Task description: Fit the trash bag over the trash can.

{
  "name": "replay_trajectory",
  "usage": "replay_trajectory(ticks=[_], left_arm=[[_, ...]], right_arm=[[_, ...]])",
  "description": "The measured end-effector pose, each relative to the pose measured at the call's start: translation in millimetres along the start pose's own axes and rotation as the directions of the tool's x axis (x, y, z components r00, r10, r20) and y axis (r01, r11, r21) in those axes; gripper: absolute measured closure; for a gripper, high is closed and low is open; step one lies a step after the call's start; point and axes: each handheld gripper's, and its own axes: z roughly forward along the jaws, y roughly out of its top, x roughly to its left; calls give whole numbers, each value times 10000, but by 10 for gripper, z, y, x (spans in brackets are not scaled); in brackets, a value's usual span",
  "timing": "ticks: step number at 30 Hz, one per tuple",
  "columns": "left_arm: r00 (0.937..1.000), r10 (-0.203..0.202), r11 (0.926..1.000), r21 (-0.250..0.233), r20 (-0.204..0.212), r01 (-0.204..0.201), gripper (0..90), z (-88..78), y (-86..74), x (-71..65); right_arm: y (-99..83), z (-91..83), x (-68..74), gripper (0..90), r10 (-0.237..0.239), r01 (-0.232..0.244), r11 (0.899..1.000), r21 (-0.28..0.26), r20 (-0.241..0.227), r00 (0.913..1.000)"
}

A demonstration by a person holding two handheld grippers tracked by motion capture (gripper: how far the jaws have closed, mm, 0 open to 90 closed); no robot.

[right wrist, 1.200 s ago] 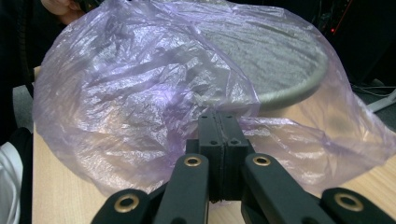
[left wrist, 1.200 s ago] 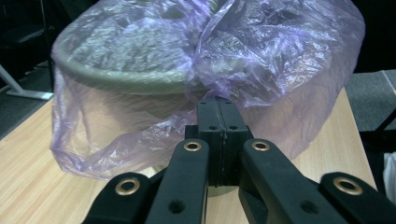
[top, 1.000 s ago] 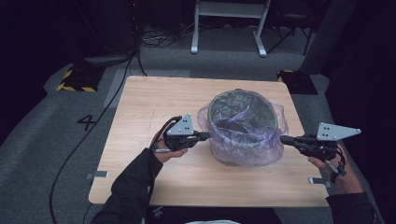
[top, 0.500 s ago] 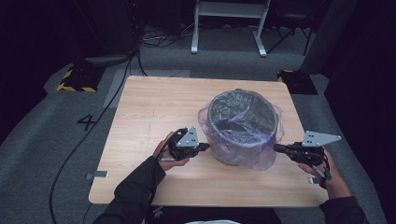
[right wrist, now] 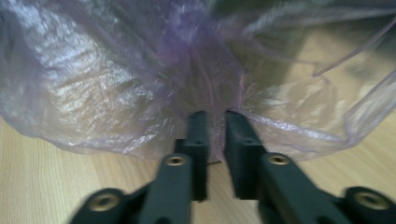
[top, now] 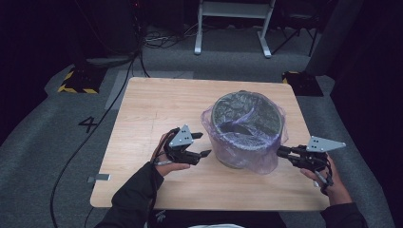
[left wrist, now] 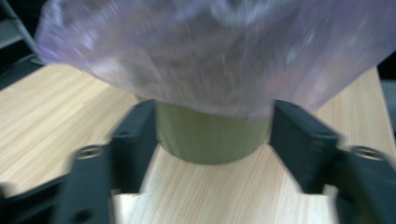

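Tongs flank a bin (top: 244, 128) lined with a purple bag (top: 247, 149): left gripper (top: 202, 153), just released, gapes beside it; right gripper (top: 280, 151) pinches the bag's lower edge.

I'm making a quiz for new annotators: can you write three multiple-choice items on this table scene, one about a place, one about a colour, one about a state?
1. Where does the round olive-green bin stand?
A. on the light wooden table
B. on the grey floor
C. on a chair

2. What colour is the thin plastic liner bag draped over the bin?
A. yellow
B. pale purple
C. red

3. How do the left gripper's jaws stand?
A. clamped on the bag
B. shut on nothing
C. open, apart from the bin

Answers:
1 A: the high view shows it on the tabletop.
2 B: every view shows translucent purple film.
3 C: the left gripper view shows both jaws spread wide, short of the bin.
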Motion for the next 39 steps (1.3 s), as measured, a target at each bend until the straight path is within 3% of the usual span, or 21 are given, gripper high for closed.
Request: replay_trajectory(ticks=[4, 6, 9, 13, 17, 19, 20, 23, 27, 29, 33, 39], left_arm=[[9999, -41, 9984, -571, -102, 35, 161, -89, 82, -40], [9999, -61, 9970, -772, -123, 52, 153, -117, 133, -59], [9999, 123, 9960, -880, -106, -131, 153, -113, 231, -110], [9999, 115, 9958, -907, 42, -111, 152, -37, 319, -143], [9998, -41, 9978, -655, 179, 52, 171, 68, 333, -133], [10000, 82, 9983, -573, 52, -79, 261, 119, 318, -142], [10000, 79, 9986, -533, 61, -76, 357, 141, 313, -140], [9996, 238, 9990, -370, 143, -232, 522, 184, 302, -137], [9976, 627, 9980, -132, 291, -623, 748, 227, 275, -134], [9956, 798, 9968, -99, 483, -794, 836, 239, 257, -139], [9916, 1086, 9939, 137, 700, -1098, 893, 272, 218, -168], [9893, 1248, 9912, 358, 753, -1278, 896, 306, 156, -172]], right_arm=[[40, -99, 8, 469, 38, -33, 9997, -240, 202, 9998], [58, -152, 17, 377, -32, 43, 9993, -366, 307, 9995], [110, -234, 35, 271, -67, 112, 9985, -534, 829, 9965], [186, -272, 38, 216, -125, 206, 9965, -805, 1001, 9949], [244, -200, 53, 176, -241, 317, 9970, -704, 1055, 9941], [246, -151, 51, 164, -94, 158, 9976, -674, 945, 9955], [245, -118, 54, 165, -116, 172, 9980, -610, 903, 9958], [239, -57, 64, 228, -128, 173, 9984, -539, 812, 9966], [223, 0, 86, 553, -276, 301, 9978, -584, 437, 9987], [212, 21, 96, 660, -398, 404, 9975, -578, 112, 9991], [167, 56, 126, 822, -668, 657, 9965, -508, -214, 9975], [101, 89, 152, 889, -694, 677, 9967, -455, -353, 9970]])
